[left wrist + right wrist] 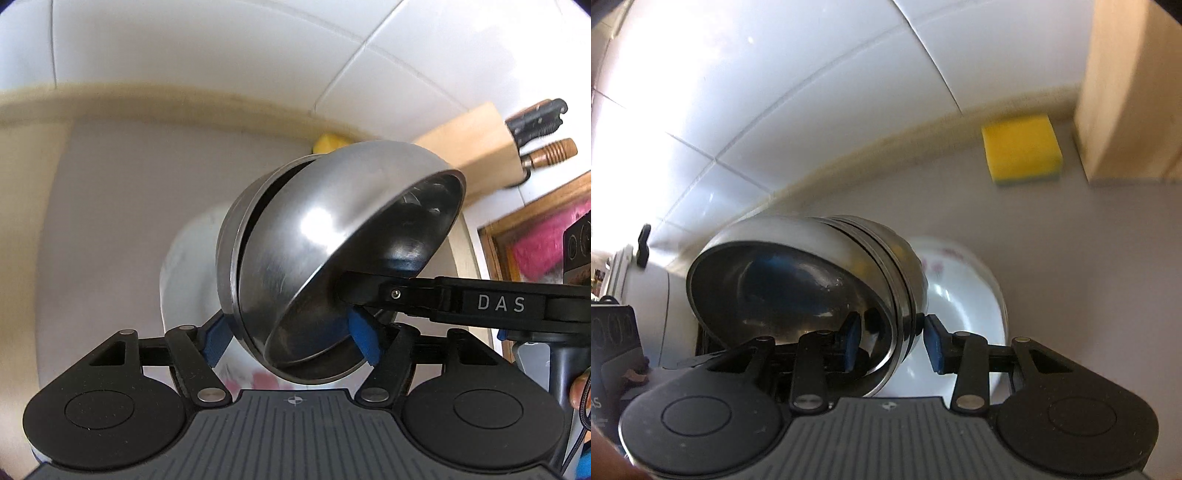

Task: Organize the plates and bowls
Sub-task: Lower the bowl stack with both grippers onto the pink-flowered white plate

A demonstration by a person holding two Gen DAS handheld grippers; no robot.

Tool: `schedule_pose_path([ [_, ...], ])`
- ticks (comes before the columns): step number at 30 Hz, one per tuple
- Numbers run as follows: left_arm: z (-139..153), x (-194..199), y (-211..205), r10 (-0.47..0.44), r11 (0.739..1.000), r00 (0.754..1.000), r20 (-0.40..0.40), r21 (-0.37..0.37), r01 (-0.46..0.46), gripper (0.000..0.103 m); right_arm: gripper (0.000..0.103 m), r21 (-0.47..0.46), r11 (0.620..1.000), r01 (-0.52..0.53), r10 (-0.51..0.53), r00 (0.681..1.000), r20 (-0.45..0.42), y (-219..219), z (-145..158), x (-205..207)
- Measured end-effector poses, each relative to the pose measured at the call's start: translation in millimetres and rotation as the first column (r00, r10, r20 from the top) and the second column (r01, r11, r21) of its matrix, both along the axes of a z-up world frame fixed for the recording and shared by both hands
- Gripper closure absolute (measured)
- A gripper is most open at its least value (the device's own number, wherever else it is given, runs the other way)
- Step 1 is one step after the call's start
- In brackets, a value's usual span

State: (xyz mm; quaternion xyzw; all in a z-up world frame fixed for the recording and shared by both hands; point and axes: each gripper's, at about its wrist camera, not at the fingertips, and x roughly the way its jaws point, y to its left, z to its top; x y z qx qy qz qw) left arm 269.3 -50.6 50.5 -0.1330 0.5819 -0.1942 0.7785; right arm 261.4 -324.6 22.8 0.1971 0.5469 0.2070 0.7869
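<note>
A tilted stack of nested steel bowls (295,236) hangs in the air above a white bowl (184,266) with pink flowers that rests on the grey counter. My left gripper (291,338) straddles the stack's lower edge, one blue pad against the outer bowl and the other against the inner bowl's rim. My right gripper (351,291) comes in from the right and clamps the rims. In the right wrist view the right gripper (892,343) has one pad inside the steel bowls (812,280) and one outside, over the white bowl (960,295).
A yellow sponge (1021,147) lies by the tiled wall, next to a wooden knife block (1130,92). The knife block (472,144) holds several handles. A wooden frame with pink cloth (546,236) stands at the right. A person's finger (580,391) shows at the right edge.
</note>
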Motion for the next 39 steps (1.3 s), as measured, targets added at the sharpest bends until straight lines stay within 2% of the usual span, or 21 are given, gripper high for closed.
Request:
schedule_pose_path([
  [5,-10.2,-5.9,0.0,0.001,1.000,0.997,-0.081,-0.001,-0.001,0.034,0.083,-0.011,1.000,-0.020,0.019,0.997,-0.078,-2.8,-8.0,-11.1],
  [8,-20.0,5.2,-9.2,0.007,1.000,0.994,-0.111,-0.002,-0.007,0.033,0.083,-0.012,1.000,-0.018,0.017,0.992,-0.124,-3.4,-16.9,-5.7],
  [13,-18.7,15.3,-7.7,0.005,1.000,0.992,-0.122,-0.023,-0.008,0.031,0.084,-0.004,1.000,-0.016,0.015,0.987,-0.161,-3.9,-22.2,8.9],
  [17,-16.5,22.0,-5.1,-0.003,1.000,0.995,-0.102,-0.022,0.001,0.031,0.083,-0.005,1.000,-0.029,0.028,0.985,-0.172,-2.9,-17.0,14.7],
  [22,-8.8,21.8,1.4,-0.008,1.000,0.997,-0.071,-0.017,0.007,0.031,0.082,-0.001,0.999,-0.044,0.043,0.985,-0.164,-5.0,-13.5,17.3],
  [30,-3.9,14.0,-3.3,-0.036,0.999,0.999,-0.040,0.007,0.037,0.033,0.081,-0.064,0.995,-0.082,0.075,0.991,-0.112,4.3,-7.5,11.6],
  [39,5.3,13.2,-5.0,-0.031,1.000,1.000,0.001,0.003,0.031,0.032,0.080,-0.063,0.995,-0.076,0.074,0.996,-0.043,0.5,20.1,5.6],
])
